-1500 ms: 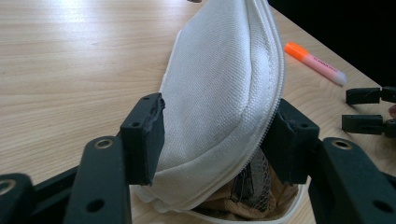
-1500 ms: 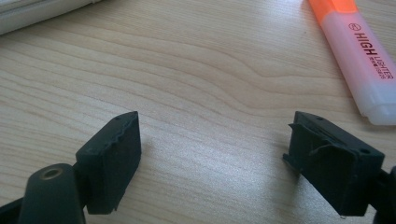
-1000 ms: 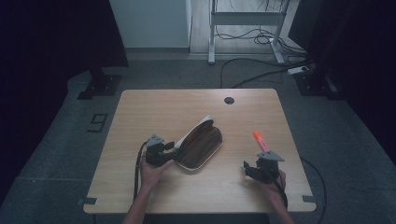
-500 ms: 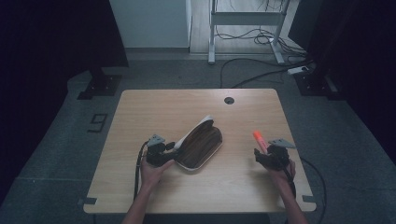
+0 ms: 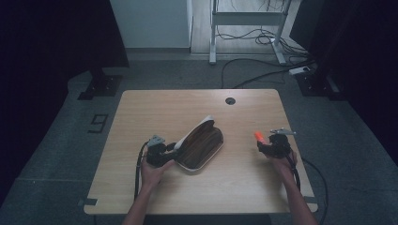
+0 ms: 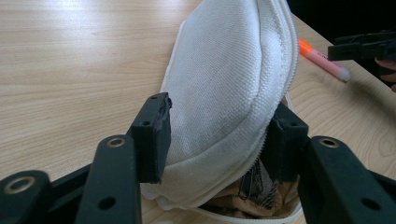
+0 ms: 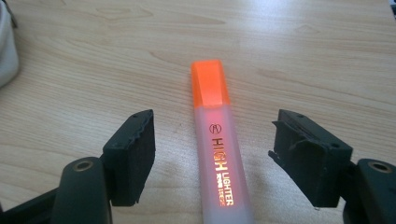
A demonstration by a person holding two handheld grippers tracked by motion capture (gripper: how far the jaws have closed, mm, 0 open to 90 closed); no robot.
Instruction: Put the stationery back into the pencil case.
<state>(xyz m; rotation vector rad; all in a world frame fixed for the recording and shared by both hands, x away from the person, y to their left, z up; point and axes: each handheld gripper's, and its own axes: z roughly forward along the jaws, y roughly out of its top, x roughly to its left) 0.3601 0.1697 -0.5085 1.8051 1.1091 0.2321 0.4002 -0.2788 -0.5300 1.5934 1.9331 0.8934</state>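
A white fabric pouch (image 5: 199,145) with a dark brown lining lies open in the middle of the wooden table (image 5: 159,108), its lid standing up. My left gripper (image 5: 170,151) is at its near-left end. In the left gripper view the pads press the white lid (image 6: 229,79) from both sides; the jaws have just been closing on it. An orange highlighter (image 7: 217,140) lies flat on the table to the right. My right gripper (image 7: 215,144) straddles it, open with a gap on each side, its jaws having just been closing. The right gripper (image 5: 264,143) sits just behind the highlighter (image 5: 258,137).
A round cable hole (image 5: 230,101) is near the table's far edge. The right table edge runs close beside my right hand. Beyond the table stand a metal desk frame (image 5: 244,18) and floor cables (image 5: 263,75). A corner of the pouch (image 7: 7,51) shows at the left.
My right hand has moved away from the near edge and a little rightward, up to the highlighter, and its jaws have narrowed. The left hand has stayed at the pouch.
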